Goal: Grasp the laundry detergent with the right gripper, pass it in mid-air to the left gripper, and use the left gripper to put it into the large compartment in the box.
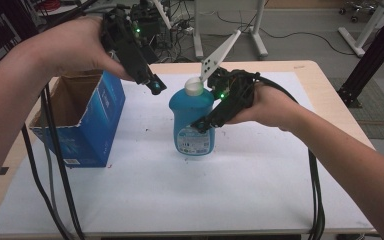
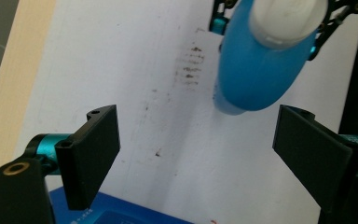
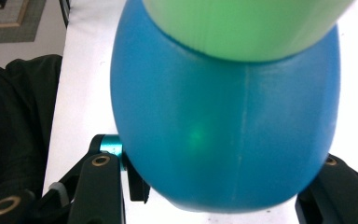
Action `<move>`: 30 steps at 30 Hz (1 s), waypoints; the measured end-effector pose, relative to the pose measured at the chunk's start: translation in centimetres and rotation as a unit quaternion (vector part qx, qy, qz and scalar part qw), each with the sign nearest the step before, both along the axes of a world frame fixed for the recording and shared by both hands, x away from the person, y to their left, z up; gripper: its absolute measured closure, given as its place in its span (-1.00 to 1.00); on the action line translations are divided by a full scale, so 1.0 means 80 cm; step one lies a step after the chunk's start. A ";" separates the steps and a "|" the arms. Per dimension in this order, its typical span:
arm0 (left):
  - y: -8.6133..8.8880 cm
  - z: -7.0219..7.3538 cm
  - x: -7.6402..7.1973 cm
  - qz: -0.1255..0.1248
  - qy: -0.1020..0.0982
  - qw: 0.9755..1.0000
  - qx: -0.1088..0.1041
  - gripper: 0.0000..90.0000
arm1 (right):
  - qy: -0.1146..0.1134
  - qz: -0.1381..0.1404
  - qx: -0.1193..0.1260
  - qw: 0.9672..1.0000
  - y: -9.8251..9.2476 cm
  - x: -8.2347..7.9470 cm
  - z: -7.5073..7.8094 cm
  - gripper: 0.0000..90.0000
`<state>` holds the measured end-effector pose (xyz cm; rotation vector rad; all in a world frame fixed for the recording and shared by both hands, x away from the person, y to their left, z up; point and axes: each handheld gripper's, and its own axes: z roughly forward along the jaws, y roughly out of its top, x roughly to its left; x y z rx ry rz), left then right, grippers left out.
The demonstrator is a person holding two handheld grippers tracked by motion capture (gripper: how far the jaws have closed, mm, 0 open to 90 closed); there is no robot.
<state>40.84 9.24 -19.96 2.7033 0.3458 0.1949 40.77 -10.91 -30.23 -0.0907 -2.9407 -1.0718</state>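
High view: a blue plastic detergent bottle with a white cap (image 1: 192,120) is seen over the middle of the white table sheet (image 1: 260,180), clamped across its rounded body by the right gripper (image 1: 206,121); whether its base touches the sheet cannot be told. The bottle is judged fairly heavy if full, smooth and slippery, slightly squeezable, best taken low on the body. The left gripper (image 1: 154,86) is held raised and tilted down beside an open blue cardboard box (image 1: 87,120), jaws spread and empty.
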 end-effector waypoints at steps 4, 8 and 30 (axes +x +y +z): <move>-0.008 0.008 -0.001 -0.017 0.002 1.000 0.003 -0.67 | -0.011 0.000 0.000 1.000 0.006 0.003 0.018 0.04; -0.017 0.012 0.000 -0.034 0.008 0.999 0.005 -0.67 | -0.008 0.003 0.005 1.000 0.012 0.005 0.035 0.04; -0.047 0.003 -0.004 -0.069 0.032 0.997 -0.003 -0.66 | -0.006 0.009 -0.008 1.000 0.024 0.004 0.059 0.04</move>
